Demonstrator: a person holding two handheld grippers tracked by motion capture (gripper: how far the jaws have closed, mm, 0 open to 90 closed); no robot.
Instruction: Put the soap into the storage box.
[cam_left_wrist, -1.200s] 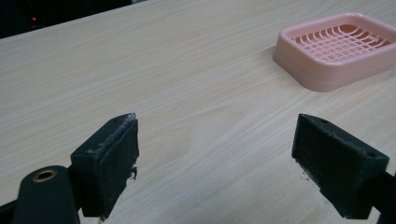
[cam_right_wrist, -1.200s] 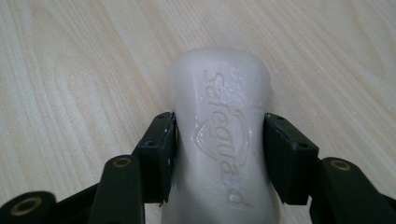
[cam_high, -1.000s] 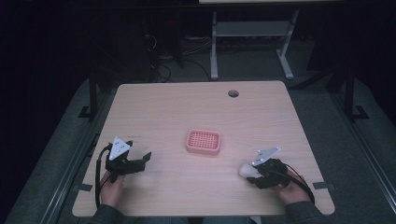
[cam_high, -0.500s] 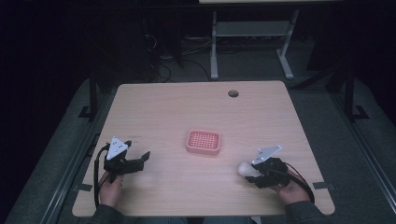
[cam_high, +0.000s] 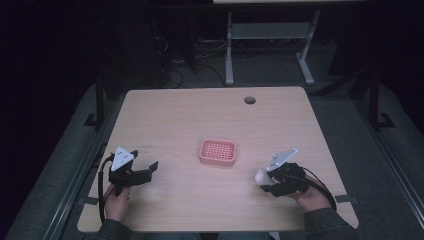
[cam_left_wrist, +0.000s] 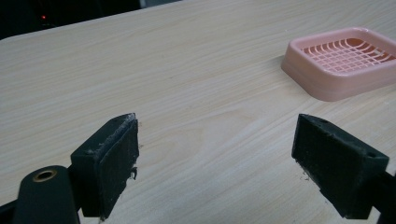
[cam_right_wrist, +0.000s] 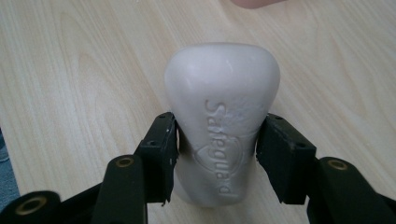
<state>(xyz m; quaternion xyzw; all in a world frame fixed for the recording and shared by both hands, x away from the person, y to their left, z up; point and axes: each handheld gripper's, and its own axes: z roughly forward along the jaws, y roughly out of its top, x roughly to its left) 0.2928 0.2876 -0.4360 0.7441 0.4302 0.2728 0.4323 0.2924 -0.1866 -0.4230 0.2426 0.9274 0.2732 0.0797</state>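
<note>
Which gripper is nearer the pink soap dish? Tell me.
Right, narrowly. The right gripper, holding the white soap bar, sits just right of the pink soap dish; the left gripper sits farther left.

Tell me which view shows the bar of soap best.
The right gripper view: the white soap bar fills it, embossed lettering readable, clamped between the right gripper jaws. In the high view it is a small white blob.

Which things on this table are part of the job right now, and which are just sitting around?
Part of the job:
- white soap bar, clamped in the right tongs
- pink slotted soap dish, mid-table, apart from both tongs

Just about:
- left tongs, open with nothing between them
- round hole near the table's far edge
- white stand on the floor beyond the table
</note>
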